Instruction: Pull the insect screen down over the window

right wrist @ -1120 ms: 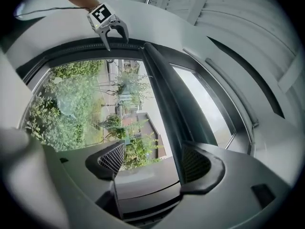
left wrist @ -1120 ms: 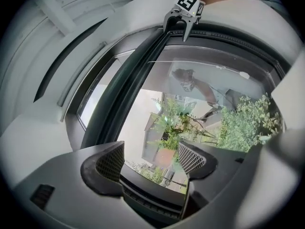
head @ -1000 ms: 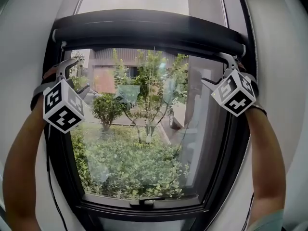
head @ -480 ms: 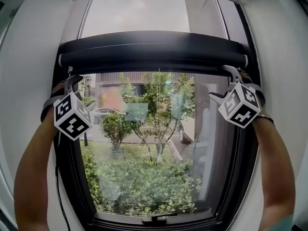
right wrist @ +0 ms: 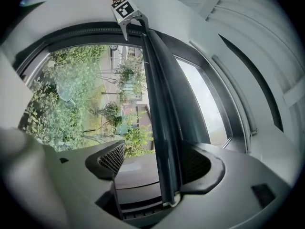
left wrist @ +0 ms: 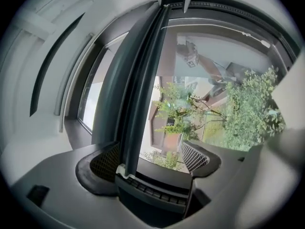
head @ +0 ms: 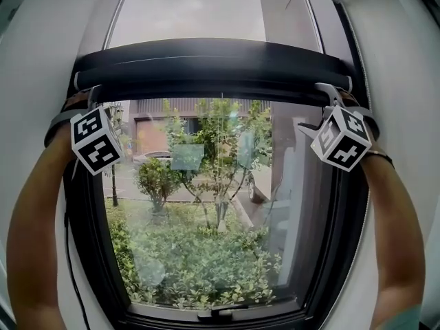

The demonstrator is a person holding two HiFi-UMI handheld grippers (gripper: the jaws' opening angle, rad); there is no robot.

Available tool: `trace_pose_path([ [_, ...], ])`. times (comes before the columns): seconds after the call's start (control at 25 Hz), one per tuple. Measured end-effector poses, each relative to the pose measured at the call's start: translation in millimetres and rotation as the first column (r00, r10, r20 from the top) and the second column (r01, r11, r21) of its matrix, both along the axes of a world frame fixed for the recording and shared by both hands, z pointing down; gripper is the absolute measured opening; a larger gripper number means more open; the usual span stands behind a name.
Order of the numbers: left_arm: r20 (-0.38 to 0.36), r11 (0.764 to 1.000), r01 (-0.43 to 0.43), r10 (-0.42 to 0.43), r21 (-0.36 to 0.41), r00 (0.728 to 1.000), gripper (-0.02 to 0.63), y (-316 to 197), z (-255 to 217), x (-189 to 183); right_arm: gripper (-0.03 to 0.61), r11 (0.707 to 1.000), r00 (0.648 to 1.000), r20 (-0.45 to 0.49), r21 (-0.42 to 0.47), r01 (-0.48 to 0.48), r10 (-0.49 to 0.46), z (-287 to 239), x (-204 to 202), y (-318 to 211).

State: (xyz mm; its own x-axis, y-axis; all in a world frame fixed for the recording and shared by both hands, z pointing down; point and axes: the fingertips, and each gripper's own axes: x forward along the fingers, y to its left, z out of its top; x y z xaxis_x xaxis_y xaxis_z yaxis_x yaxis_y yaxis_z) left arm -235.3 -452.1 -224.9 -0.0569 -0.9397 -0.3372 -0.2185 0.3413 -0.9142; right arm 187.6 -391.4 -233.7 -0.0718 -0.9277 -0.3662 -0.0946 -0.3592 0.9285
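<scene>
The insect screen's dark pull bar (head: 213, 67) lies across the upper part of the window (head: 206, 205). My left gripper (head: 93, 91) is at the bar's left end and my right gripper (head: 330, 91) at its right end. In the left gripper view the bar (left wrist: 143, 80) runs between the jaws of the left gripper (left wrist: 150, 159). It lies against the left pad (left wrist: 107, 161), and the other pad stands apart. These jaws have just been opening. In the right gripper view the bar (right wrist: 159, 104) lies beside the right pad (right wrist: 198, 163) of the right gripper (right wrist: 155, 161), with a wide gap on the other side.
The dark window frame (head: 340, 239) is set between white walls (head: 41, 60). A handle (head: 220, 313) sits at the bottom of the sash. A thin cable (head: 69, 253) hangs along the left of the frame. Bushes and a street show through the glass.
My left gripper has risen to the bar's left end. The right gripper has stayed at the right end. The bar has kept its height on the window.
</scene>
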Motion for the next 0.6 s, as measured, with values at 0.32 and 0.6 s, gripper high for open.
trace_pose_path([
  [0.32,0.06,0.989,0.104,-0.098,-0.106,0.993,0.423,-18,10,-19,0.405,0.994,1.0,0.006,-0.109,-0.01,0.011,7,6,-8],
  [0.6,0.089,0.988,0.116,-0.107,-0.105,0.99,0.425,-20,7,-18,0.405,0.986,0.999,-0.002,-0.161,-0.049,0.049,20,15,-7],
])
